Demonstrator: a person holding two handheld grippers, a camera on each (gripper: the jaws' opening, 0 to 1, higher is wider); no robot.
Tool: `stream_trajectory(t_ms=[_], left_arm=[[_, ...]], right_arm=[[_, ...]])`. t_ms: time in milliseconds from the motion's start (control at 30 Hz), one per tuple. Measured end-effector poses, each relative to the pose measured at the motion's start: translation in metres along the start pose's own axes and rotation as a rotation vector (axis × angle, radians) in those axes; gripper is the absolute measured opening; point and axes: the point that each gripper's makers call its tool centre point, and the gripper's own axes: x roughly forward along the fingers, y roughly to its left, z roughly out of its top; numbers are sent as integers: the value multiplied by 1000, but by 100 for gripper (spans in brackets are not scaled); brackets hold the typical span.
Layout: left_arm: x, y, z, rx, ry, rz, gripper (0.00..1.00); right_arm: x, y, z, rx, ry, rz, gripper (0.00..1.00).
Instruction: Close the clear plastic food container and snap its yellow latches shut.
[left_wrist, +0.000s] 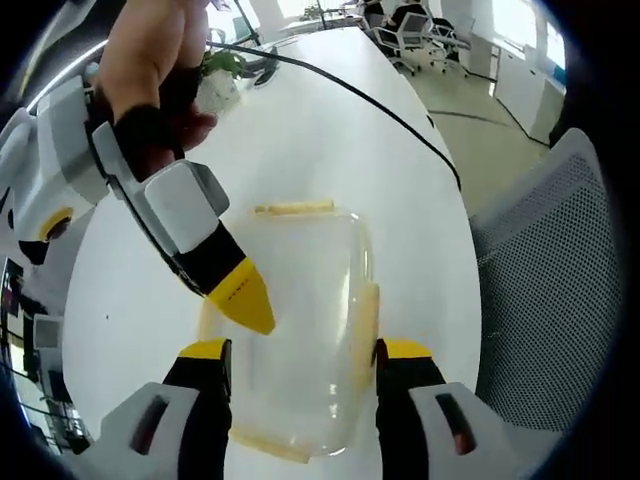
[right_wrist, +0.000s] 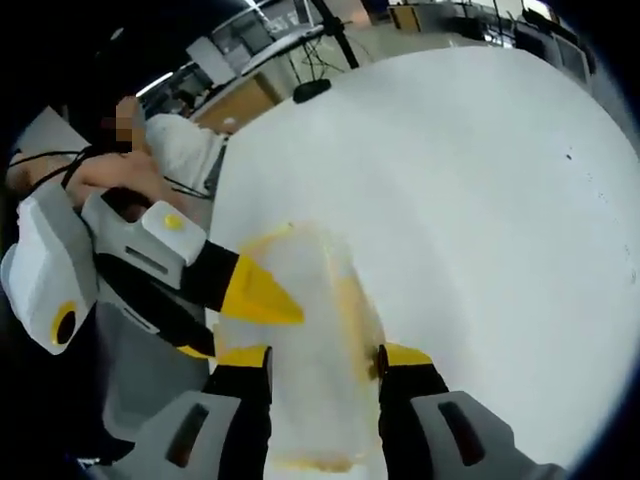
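On white table (left_wrist: 330, 120): clear container (left_wrist: 300, 330) between both spread tongs | mesh chair (left_wrist: 550, 290) beside | cable (left_wrist: 380, 105) beyond

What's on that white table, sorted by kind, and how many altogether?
Clear plastic food container: 1
Handheld tools: 2, left tool and right tool
Black cable: 1
Small plant: 1
Total: 5
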Motion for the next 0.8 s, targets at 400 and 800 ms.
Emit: stream_trajectory(t_ms=[400,800], left_arm=[[2,0,-1,1,-8,30,57],[-4,2,0,18,-5,39,55]], right_arm=[[1,1,0,-11,33,5,40],[1,4,-3,-3,64,11,38]])
